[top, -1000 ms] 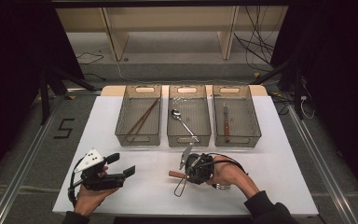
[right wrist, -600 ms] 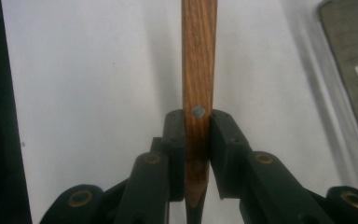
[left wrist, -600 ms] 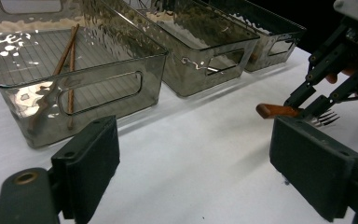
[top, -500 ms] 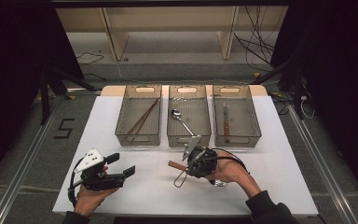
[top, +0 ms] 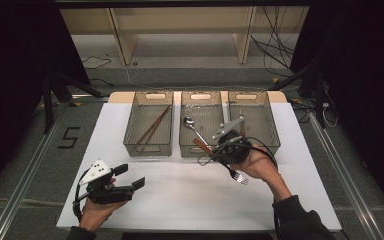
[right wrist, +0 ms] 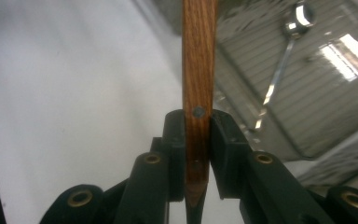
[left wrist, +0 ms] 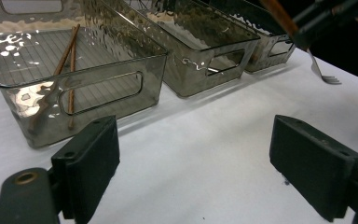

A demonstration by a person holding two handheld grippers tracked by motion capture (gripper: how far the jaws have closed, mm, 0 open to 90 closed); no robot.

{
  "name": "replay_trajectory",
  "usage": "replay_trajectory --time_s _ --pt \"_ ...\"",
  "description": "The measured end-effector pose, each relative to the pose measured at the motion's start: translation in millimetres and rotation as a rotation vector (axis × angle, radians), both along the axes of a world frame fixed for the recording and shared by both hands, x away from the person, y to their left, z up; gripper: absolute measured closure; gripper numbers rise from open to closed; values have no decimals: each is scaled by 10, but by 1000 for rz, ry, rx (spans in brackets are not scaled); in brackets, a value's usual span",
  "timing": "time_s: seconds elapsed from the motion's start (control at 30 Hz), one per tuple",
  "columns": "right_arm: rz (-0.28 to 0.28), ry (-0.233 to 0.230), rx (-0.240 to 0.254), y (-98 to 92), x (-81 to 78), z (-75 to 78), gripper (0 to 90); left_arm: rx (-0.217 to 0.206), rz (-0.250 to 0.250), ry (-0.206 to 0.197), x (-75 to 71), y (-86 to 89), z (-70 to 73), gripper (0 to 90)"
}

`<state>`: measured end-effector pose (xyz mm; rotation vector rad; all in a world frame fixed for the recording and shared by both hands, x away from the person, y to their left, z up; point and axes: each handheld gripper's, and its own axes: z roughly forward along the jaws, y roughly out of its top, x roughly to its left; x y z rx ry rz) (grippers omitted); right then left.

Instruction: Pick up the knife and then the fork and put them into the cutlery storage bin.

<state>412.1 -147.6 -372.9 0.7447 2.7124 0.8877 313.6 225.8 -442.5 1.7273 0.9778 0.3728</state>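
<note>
Left hand (top: pixel 94 210) entered from the bottom edge, gripping the black left gripper (top: pixel 130 179) low over the near-left part of the desk, grey three-cornered plate on top. Its jaws stood wide apart, nothing between them. Right hand (top: pixel 260 167), dark sleeve on the forearm, held the black right gripper (top: pixel 215 150) farther forward, raised. Its jaws were clamped on a brown wooden-handled fork (right wrist: pixel 198 84).

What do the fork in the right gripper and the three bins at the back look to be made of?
The brown-handled fork looks like wood with visible grain and a small metal rivet on the handle, and shiny metal at the tines. The three smoky see-through bins look like glossy hard plastic: rippled walls, ribbed floors, contents visible through them. The right gripper clamps the handle.
</note>
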Motion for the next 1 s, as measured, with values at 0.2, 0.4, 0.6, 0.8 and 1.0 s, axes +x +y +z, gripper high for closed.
replay_trajectory --time_s 0.2,0.4,0.6,0.8,1.0 --pt "-108 -12 74 -201 146 152 775 1 -1 0 -1 -4 1 157" --pt "-196 -30 118 -369 297 242 775 0 1 1 0 3 0 157" --pt "-264 -48 166 -494 413 337 775 0 2 -1 2 4 1 157" --pt "-318 -55 201 -593 514 429 775 1 0 -4 -4 6 6 156" --pt "-381 -62 226 -704 619 473 774 -3 2 -4 -1 14 6 157"
